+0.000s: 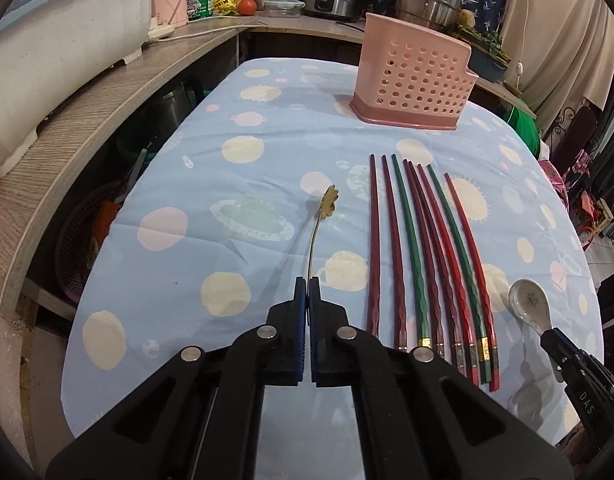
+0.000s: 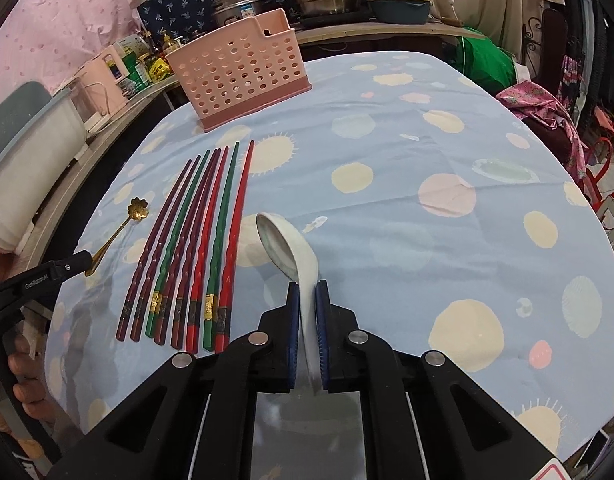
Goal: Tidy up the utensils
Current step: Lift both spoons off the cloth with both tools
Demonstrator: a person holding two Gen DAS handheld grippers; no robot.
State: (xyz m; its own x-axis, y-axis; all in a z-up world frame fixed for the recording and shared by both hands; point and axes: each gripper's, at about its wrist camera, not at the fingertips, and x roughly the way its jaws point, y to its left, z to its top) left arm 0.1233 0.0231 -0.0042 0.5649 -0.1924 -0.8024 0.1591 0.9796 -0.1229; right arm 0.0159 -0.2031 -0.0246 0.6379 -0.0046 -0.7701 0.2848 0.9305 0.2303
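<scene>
blue dotted tablecloth (image 1: 267, 152); left tool (image 1: 308, 280) pinches gold spoon (image 1: 321, 224), right tool (image 2: 307, 284) white spoon (image 2: 287, 248).

- tablecloth (image 1: 267, 152): matt printed cloth, lightly creased
- chopsticks (image 1: 423, 252): glossy lacquered
- pink holder (image 1: 415, 76): perforated plastic, matt
- white spoon (image 2: 287, 248): glazed ceramic
- small spoon (image 1: 327, 208): gold-tone metal
</scene>
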